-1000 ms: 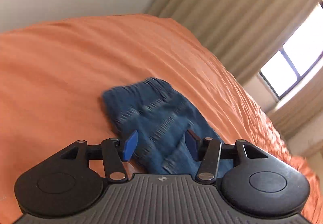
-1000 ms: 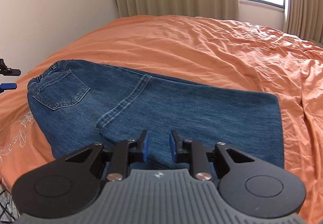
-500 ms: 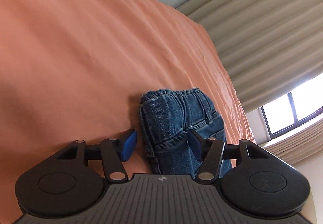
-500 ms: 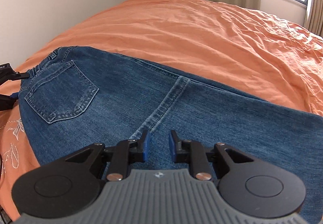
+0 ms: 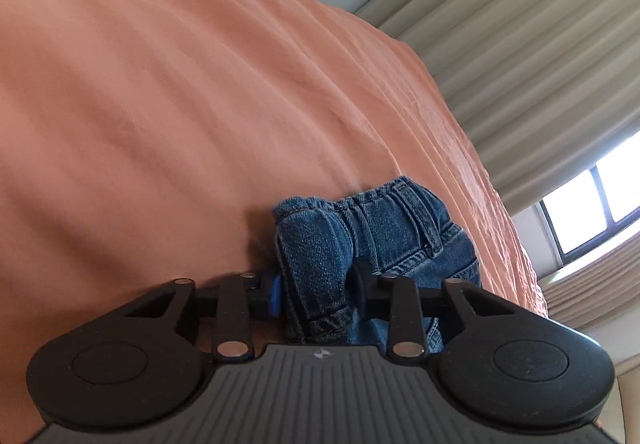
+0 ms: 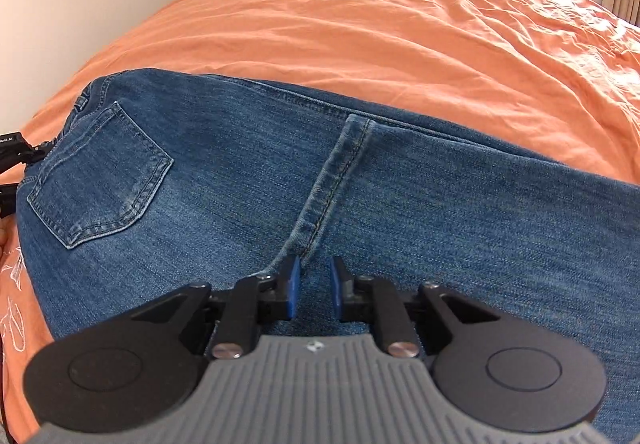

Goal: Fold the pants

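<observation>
Right wrist view shows the jeans [image 6: 360,203] lying flat on the orange bedspread [image 6: 400,23], long axis running left to right, the waistband at the left with a back pocket [image 6: 100,175] facing up and the legs stretching off to the right. The right gripper [image 6: 313,290] hovers at the near edge by the crotch seam [image 6: 332,179], its jaws narrowing, with a small gap between the pads and denim under them, not yet pinched. The left gripper [image 5: 316,292] is closing on the bunched waistband corner, with the fabric filling the gap and pressed by both pads. Bare bedspread lies open beyond the jeans toward the curtains [image 5: 540,63].
</observation>
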